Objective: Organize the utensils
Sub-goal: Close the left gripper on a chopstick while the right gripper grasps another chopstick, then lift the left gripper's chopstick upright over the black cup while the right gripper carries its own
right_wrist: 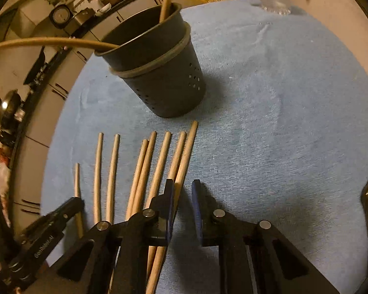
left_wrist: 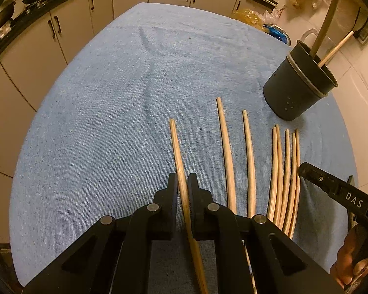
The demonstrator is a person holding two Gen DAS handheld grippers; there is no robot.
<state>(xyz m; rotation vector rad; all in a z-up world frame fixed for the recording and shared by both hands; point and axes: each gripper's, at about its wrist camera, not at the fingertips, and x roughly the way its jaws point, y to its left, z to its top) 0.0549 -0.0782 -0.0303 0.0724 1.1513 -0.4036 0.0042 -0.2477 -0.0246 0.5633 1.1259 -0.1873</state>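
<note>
Left gripper (left_wrist: 183, 180) closed on a single chopstick (left_wrist: 177, 152), the leftmost one, its far tip lying on the blue cloth (left_wrist: 98, 122).

Right of it, two loose chopsticks (left_wrist: 227, 152) lie apart from each other, pointing far.

Further right, a bundle of five chopsticks (left_wrist: 285, 171) lies packed side by side, touching.

Right gripper (right_wrist: 182, 191) sits low at the right edge of that bundle. Jaws apart; rightmost chopstick (right_wrist: 187, 152) lies just inside the left finger, touching or nearly so, with open gap to the right finger. Not clamped.

Far right, a dark holder cup (left_wrist: 296, 85) stands on the cloth just beyond the bundle's tips. It holds one chopstick (left_wrist: 336, 47) and a thicker utensil handle (left_wrist: 325, 24), both leaning on the rim.
</note>
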